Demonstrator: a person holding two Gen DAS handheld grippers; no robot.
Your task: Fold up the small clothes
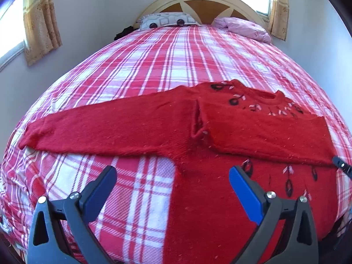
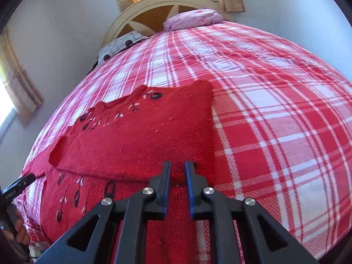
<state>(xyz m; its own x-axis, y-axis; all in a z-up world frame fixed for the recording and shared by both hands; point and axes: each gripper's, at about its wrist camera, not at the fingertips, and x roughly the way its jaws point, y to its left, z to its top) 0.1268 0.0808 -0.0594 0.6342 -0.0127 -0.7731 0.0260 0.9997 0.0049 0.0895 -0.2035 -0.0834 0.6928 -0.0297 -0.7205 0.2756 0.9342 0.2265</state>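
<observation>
1. Fingers of the right gripper (image 2: 177,167) stand close together, nipping the edge of a folded-over sleeve (image 2: 140,140) of the red sweater (image 2: 132,198); a narrow strip of red knit shows between the blue pads.
2. Left gripper (image 1: 172,176) is spread wide and holds nothing; it hangs over the near edge of the sweater's body (image 1: 209,198), one finger above the bedspread and the other above the knit.
3. That folded sleeve lies across the sweater's chest, its cuff end toward the left side of the garment, just below the neckline (image 1: 278,95).
4. The other sleeve (image 1: 99,127) stretches flat out to the left, well away from the body.
5. Dark and pale leaf-like embroidery (image 1: 288,184) runs along the lower front, and more of it sits around the neckline.
6. The sweater lies flat at the near end of a bed covered by a red-and-white plaid bedspread (image 1: 165,61).
7. At the far end are a patterned pillow (image 1: 167,21) and a pink pillow (image 1: 244,27), against a cream and wood headboard (image 1: 198,2).
8. Yellow curtains (image 1: 40,22) hang at the windows, beside pale walls.
</observation>
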